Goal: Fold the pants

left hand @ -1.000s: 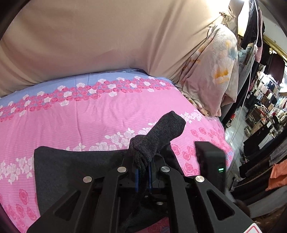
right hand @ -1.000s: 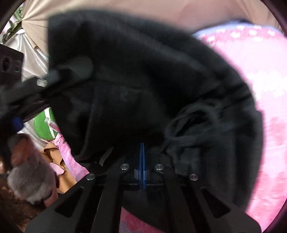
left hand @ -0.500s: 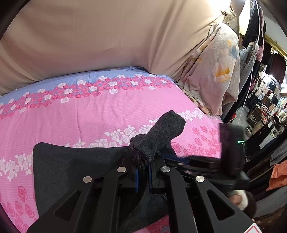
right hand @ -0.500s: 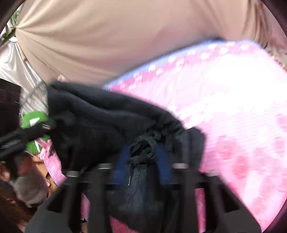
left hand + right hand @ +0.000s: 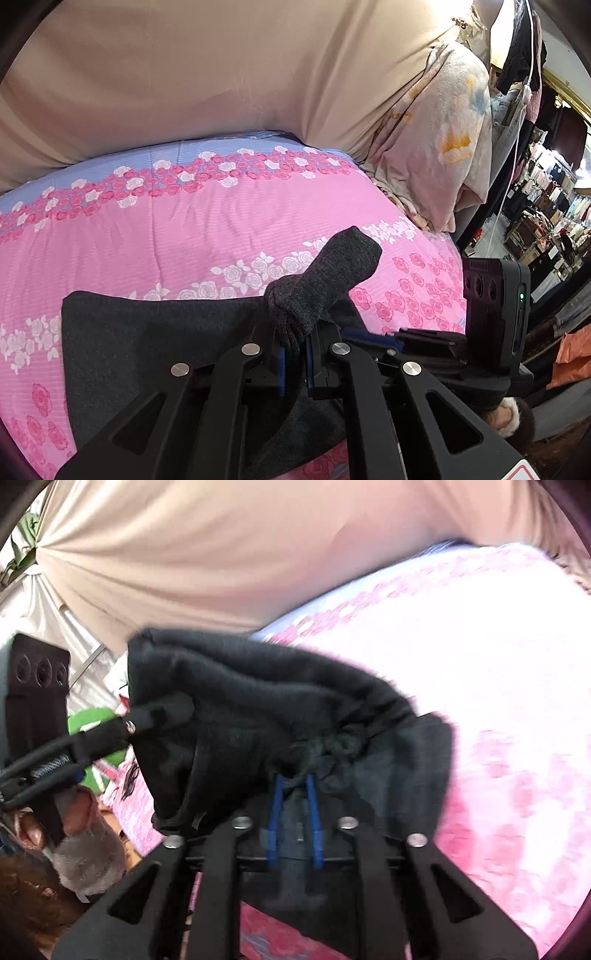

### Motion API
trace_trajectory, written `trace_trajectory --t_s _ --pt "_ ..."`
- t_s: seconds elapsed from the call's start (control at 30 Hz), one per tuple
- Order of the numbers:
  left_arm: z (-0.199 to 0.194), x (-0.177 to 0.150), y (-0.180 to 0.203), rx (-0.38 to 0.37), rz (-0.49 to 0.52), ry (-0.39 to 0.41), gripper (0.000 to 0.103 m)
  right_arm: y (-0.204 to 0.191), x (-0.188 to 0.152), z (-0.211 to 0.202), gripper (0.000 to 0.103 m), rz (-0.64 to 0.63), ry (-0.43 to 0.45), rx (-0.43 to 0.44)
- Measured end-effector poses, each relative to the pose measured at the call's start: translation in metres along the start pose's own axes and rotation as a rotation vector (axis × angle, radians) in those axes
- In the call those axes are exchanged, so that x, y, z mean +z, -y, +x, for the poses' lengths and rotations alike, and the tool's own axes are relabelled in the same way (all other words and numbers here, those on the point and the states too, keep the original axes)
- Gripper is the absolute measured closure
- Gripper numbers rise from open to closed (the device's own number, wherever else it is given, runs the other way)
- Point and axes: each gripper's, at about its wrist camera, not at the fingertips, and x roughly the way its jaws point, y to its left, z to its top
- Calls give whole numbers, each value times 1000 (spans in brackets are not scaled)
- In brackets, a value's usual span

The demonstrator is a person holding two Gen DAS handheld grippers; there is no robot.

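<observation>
Dark grey pants point(image 5: 155, 343) lie on a pink flowered bedspread point(image 5: 207, 229). My left gripper point(image 5: 294, 363) is shut on a bunched cuff end of the pants point(image 5: 325, 277) that sticks up past the blue pads. In the right wrist view the pants point(image 5: 258, 709) hang bunched in front of the camera, and my right gripper point(image 5: 294, 790) is shut on a gathered fold with the drawstring. The left gripper point(image 5: 110, 731) shows at the left of that view, holding the same cloth. The right gripper point(image 5: 436, 343) shows at the right of the left wrist view.
A beige sheet point(image 5: 221, 74) hangs behind the bed. A floral pillow point(image 5: 443, 140) leans at the right corner. The bed's right edge point(image 5: 456, 258) drops to a shop floor with clothes racks point(image 5: 546, 192). A green object point(image 5: 88, 720) lies past the left side.
My right gripper has come down and its pads have drawn apart slightly around the fold; the pants dropped from covering its view. The right gripper has shifted beside my left one, which stays put.
</observation>
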Motion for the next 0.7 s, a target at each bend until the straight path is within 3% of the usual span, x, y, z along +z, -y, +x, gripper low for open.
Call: trace_trajectory --t_s 0.07,0.23,0.3,0.4,0.5,0.53,0.57,0.63,0.7 --pt "3 -1 3 -6 7 -6 97 10 0 18 87 23 -29 -35" --pt "6 -6 11 4 26 -20 97 -7 0 64 91 -15 -103 39" --pt "7 -7 12 3 34 -28 97 -6 2 61 90 -20 -95 21" --pt "12 -10 17 -22 45 -51 97 4 -6 25 87 21 -29 -31" --pt "35 -24 30 -114 94 -151 64 30 -14 -23 85 64 35 -121" --pt "46 -32 37 -134 117 -193 47 37 -16 -34 82 91 49 -141" --pt "56 -42 43 -150 141 -222 46 42 -17 -41 78 111 58 -151" --pt "67 -55 52 -161 172 -263 46 48 -19 -50 58 141 76 -155" --pt "63 -60 53 -168 171 -284 46 36 -21 -48 54 129 73 -125"
